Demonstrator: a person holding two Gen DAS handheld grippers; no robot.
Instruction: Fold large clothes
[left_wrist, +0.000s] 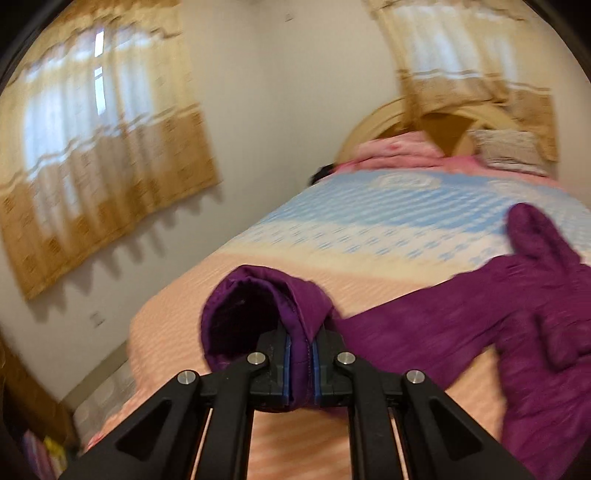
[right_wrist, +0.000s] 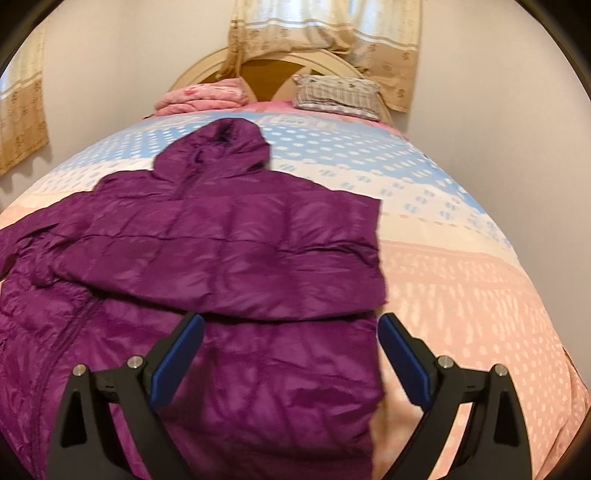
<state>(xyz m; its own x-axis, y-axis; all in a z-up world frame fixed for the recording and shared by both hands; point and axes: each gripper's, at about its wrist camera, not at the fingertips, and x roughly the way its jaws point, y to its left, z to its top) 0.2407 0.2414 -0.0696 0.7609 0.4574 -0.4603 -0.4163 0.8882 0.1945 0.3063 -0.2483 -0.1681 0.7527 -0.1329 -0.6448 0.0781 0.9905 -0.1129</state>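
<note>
We see a purple hooded puffer jacket (right_wrist: 229, 236) spread flat on the bed (right_wrist: 461, 280), its hood (right_wrist: 225, 144) pointing toward twelve o'clock in the right wrist view and its body filling the middle and the seven o'clock part of that picture. One sleeve is already folded across the chest. In the left wrist view the other sleeve runs from three o'clock toward the centre, where its cuff (left_wrist: 258, 314) stands raised off the bedspread with its dark opening facing us.

Our left tool (left_wrist: 300, 354) is clamped on that cuff: the blue pads press the quilted fabric from both sides with no gap showing. Our right tool (right_wrist: 291, 354) hangs above the lower half of the jacket with its fingers (right_wrist: 181, 354) spread wide and nothing between them; the jacket's right edge lies between the two pads.

Beyond the jacket, at twelve o'clock in the right wrist view, a folded pink blanket (right_wrist: 203, 96) and a striped pillow (right_wrist: 340, 94) lie against the curved headboard (right_wrist: 266, 70). Beige curtains (left_wrist: 96, 147) hang on the wall at ten o'clock in the left wrist view.
</note>
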